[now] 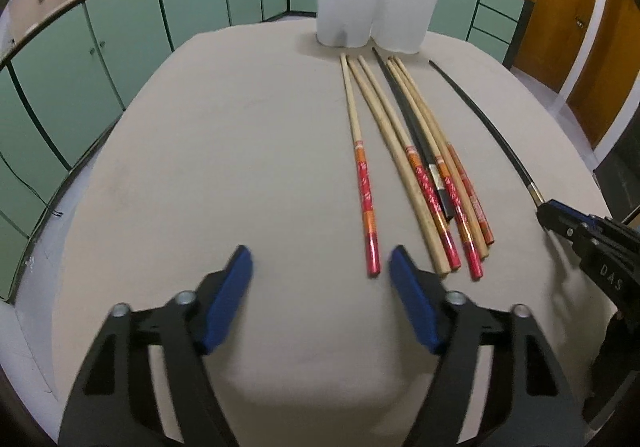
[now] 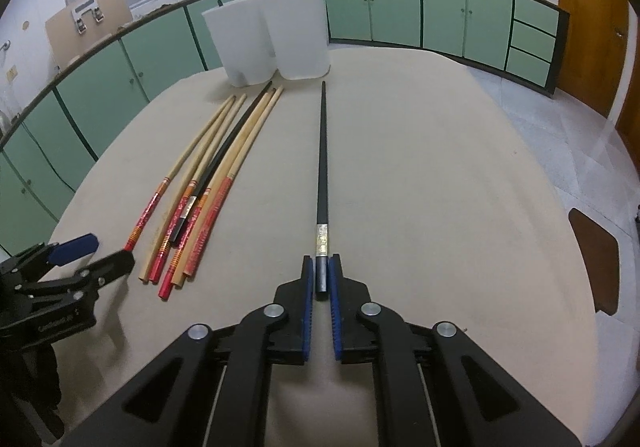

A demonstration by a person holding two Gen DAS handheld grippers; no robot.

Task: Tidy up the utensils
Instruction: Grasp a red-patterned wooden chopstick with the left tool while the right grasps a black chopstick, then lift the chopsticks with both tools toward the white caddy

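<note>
The beige cloth-covered desk carries two tall translucent white plastic containers at its far end; their walls hide whatever is inside. In front of them lies a cluster of bamboo chopsticks with red patterned handles, one black chopstick among them. The right gripper is clamped on the thick end of a separate long black chopstick, lying just right of the cluster. The left gripper is spread wide, empty, near the red handles.
</note>
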